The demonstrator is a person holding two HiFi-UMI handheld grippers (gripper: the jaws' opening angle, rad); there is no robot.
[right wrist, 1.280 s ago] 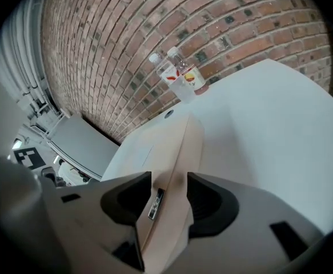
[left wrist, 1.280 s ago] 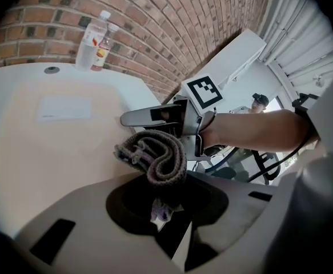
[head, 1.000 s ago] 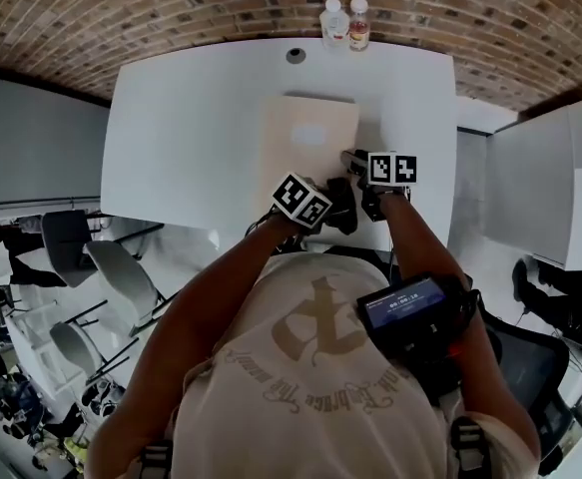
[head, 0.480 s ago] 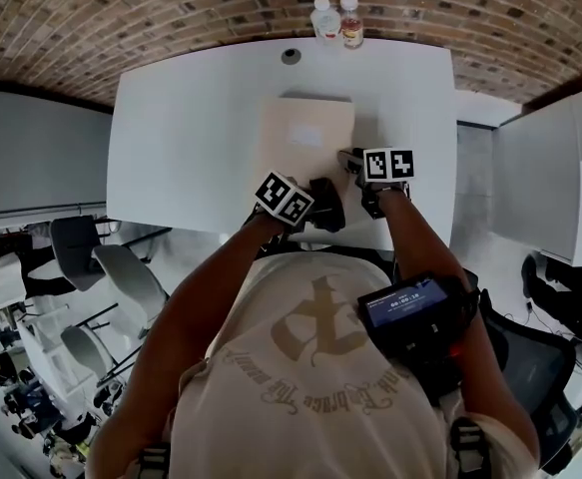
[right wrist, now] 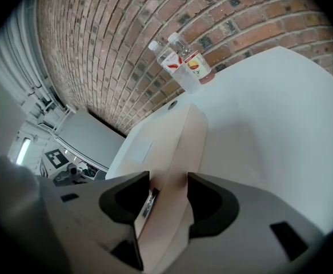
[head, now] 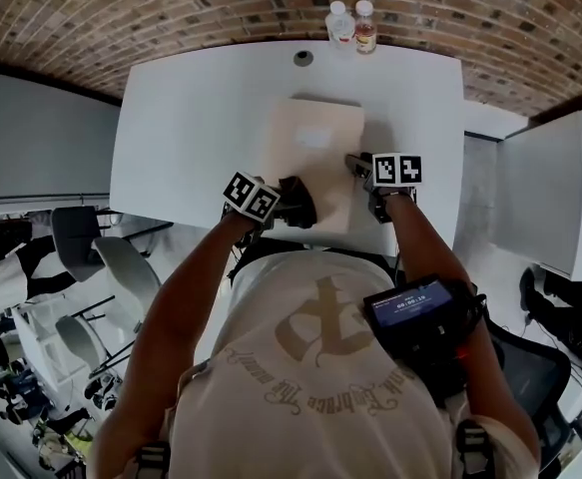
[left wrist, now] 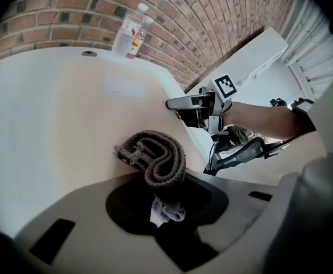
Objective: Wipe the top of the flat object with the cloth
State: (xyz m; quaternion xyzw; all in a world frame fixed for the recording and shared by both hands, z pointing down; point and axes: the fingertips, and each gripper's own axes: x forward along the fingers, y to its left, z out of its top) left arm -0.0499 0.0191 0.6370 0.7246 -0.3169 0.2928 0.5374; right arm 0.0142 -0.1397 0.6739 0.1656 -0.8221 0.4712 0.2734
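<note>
1. Left gripper (left wrist: 163, 196) is clenched on a dark knitted cloth (left wrist: 155, 161), pinching its near end where a small pale tag hangs out.
2. From the jaws the cloth runs forward in a folded loop. The loop lies on the top of the flat object (head: 315, 158), a pale beige slab.
3. In the head view, with the slab's middle as the clock's centre, the cloth and left gripper sit at about 7 o'clock, near the slab's near left corner.
4. The right gripper (right wrist: 168, 181) is at about 3 o'clock, on the slab's right edge. Its jaws have just been opening and now stand spread, released, with that edge running up between them.
5. The flat object lies on a white table (head: 191, 128), roughly at its middle, with its long sides running from 6 to 12 o'clock. A paler rectangular label (head: 312, 138) shows on its top, toward 12 o'clock.
6. Two clear bottles (head: 351, 25) stand side by side at the table's far edge, at 12 o'clock from the slab and well apart from it. The right one has a red band.
7. A small round hole (head: 303, 58) sits in the tabletop between the bottles and the slab, just toward 11 o'clock.
8. A brick wall (head: 171, 8) rises behind the table.
</note>
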